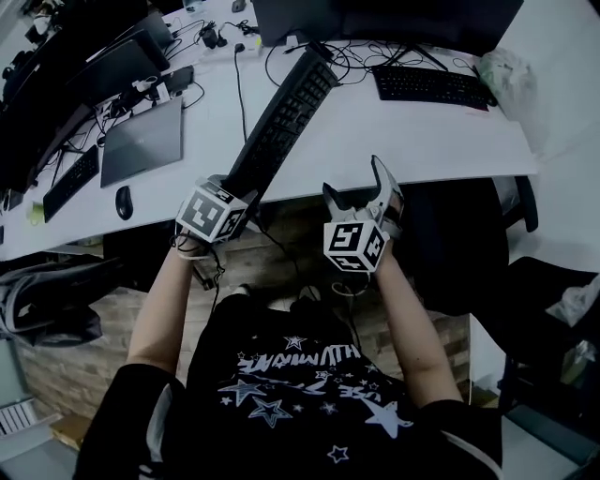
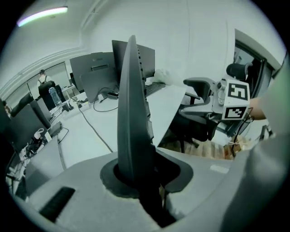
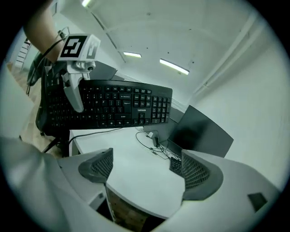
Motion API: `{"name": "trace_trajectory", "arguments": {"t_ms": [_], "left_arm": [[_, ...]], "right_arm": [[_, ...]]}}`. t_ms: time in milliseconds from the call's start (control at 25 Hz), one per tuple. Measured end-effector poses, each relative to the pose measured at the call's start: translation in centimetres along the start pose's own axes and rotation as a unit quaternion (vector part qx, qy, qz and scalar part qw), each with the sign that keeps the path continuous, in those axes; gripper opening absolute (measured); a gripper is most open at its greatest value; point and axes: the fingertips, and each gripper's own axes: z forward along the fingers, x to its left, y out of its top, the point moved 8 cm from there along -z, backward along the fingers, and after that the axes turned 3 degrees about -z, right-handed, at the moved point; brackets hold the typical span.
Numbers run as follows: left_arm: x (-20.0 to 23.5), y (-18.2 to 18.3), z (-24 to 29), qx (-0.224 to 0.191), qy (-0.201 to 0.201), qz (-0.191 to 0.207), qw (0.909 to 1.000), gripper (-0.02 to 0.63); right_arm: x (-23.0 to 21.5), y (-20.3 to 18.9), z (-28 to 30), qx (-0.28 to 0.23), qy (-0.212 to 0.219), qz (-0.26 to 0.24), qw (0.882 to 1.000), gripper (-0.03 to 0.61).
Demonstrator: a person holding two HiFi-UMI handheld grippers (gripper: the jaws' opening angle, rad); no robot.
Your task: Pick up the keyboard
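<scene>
clamping the keyboard [image 1: 281, 117], left gripper [image 2: 145, 174] hides its near end.

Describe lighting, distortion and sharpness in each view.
Head view: dim, bluish, the black keyboard stark against the white desk. Left gripper view: fisheye, black corners, the keyboard's near edge looms soft. Right gripper view: fisheye bends the ceiling lights; key legends are legible.

An office: white desk [image 1: 403, 131], monitors [image 1: 394, 19], laptop [image 1: 142, 141], tangled cables [image 1: 356, 61].
</scene>
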Motion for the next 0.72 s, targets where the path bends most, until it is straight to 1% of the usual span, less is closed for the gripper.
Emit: {"name": "trace_trajectory", "arguments": {"t_ms": [80,160,240,280,360,440,560,680,720], "left_arm": [[-0.6,-0.8,-0.8,-0.023,-0.017,-0.018,0.9994,0.091],[-1.1,-1.7,-1.5,-0.041,-0.031,-0.028,0.9983,0.091],[-1.5,-2.9,-2.2,-0.051,-0.037,-0.029,0.9976,0.091],[-1.6,-3.6,-2.6,-0.054,-0.038,-0.028,0.9974,0.091],[-1.6,-5.2,-3.5,-0.055,-0.042,-0.024,0.9973,0.091],[-1.4,-6.8,-4.5,-0.058,-0.052,-0.019,0.9968,0.091],[-1.0,-9.2,-5.9,-0.065,-0.073,-0.014,0.9952,0.091],[-0.5,-12.1,-7.6,-0.069,-0.085,-0.012,0.9938,0.091],[-0.4,-12.9,-8.1,-0.072,-0.089,-0.011,0.9933,0.091]], "right_arm": [[0.4,0.1,-1.4,0.009,0.004,0.020,1.000,0.410],[1.0,0.2,-2.8,0.024,0.006,0.041,0.999,0.360],[1.8,0.3,-4.1,0.040,-0.001,0.061,0.997,0.310],[2.3,0.5,-4.7,0.047,-0.009,0.071,0.996,0.274],[3.3,1.2,-5.9,0.057,-0.028,0.094,0.994,0.220],[4.6,2.1,-7.0,0.067,-0.046,0.115,0.990,0.193],[6.7,3.9,-8.6,0.078,-0.080,0.140,0.984,0.125],[9.0,5.8,-10.1,0.081,-0.110,0.160,0.978,0.012],[9.8,6.3,-10.7,0.082,-0.117,0.163,0.976,0.008]]}}
